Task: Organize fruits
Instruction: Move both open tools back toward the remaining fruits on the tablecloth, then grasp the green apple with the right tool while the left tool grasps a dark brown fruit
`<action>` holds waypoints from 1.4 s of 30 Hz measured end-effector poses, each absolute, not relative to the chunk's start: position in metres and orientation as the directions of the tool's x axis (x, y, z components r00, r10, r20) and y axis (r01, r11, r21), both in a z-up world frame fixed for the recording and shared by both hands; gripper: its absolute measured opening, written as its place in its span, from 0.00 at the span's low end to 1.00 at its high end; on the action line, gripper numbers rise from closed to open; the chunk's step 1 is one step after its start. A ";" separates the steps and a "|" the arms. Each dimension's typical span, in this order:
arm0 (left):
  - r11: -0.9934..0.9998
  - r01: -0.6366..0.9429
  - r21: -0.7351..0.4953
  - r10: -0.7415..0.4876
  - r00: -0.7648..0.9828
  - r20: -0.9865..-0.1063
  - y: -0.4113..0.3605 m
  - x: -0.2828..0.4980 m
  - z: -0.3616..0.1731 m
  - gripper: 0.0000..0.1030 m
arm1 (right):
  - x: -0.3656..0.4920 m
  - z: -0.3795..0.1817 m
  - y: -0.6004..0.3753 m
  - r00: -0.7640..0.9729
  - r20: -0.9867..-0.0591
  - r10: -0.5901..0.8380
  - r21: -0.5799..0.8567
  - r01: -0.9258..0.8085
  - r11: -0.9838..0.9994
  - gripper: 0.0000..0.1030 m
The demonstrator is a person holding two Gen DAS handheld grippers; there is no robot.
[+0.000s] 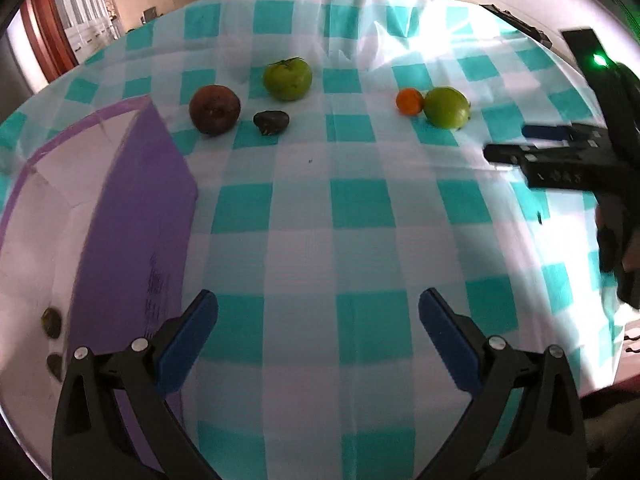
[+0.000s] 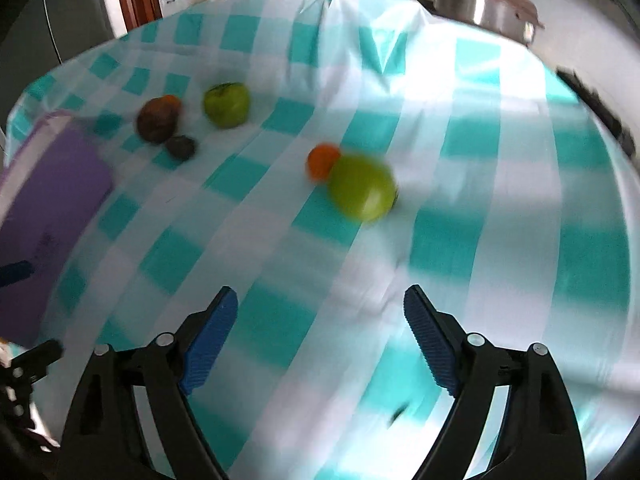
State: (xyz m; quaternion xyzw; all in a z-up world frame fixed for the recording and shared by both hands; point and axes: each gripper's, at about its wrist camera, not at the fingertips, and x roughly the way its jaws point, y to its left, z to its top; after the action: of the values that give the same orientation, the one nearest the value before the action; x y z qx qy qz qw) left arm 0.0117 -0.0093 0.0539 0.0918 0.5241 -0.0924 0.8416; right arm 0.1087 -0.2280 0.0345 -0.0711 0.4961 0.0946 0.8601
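Two green fruits (image 1: 287, 79) (image 1: 446, 107), small orange (image 1: 409, 101) touching one — brown fruit (image 1: 215, 109), dark one (image 1: 271, 122) beside.

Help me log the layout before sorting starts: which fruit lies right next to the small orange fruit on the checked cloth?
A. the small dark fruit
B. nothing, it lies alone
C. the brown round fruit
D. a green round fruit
D: the small orange fruit lies right against a green round fruit, while the brown round fruit and small dark fruit sit apart, nearer the purple box.
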 end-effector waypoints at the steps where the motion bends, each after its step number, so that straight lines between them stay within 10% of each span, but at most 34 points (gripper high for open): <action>1: 0.965 0.256 0.050 -0.065 0.423 -0.904 -0.009 0.017 0.050 0.98 | 0.124 0.030 -0.228 0.486 -0.871 0.065 -0.058 -0.233 0.971 0.81; 14: 0.968 0.243 -0.054 -0.140 0.351 -0.926 -0.007 0.086 0.006 0.98 | 0.206 -0.025 -0.211 0.422 -0.907 0.008 -0.132 -0.302 0.944 0.80; 20: 0.984 0.142 -0.110 -0.154 0.354 -0.922 -0.007 0.140 -0.001 0.98 | 0.206 -0.025 -0.227 0.463 -0.886 0.026 -0.079 -0.206 0.975 0.56; 32: 0.999 0.006 0.050 0.041 0.485 -0.874 -0.007 0.232 -0.012 0.97 | 0.156 -0.025 -0.234 0.465 -0.883 0.060 0.046 -0.041 0.998 0.56; 42: 0.992 0.113 0.064 0.000 0.494 -0.869 -0.022 0.215 -0.010 0.40 | 0.124 -0.019 -0.238 0.449 -0.891 0.068 0.055 -0.043 0.998 0.56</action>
State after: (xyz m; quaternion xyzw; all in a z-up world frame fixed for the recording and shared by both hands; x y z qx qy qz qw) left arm 0.2147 -0.0218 -0.0104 0.0563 0.5018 -0.0329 0.8626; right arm 0.1235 -0.2379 -0.0190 0.0120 0.5240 0.0325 0.8510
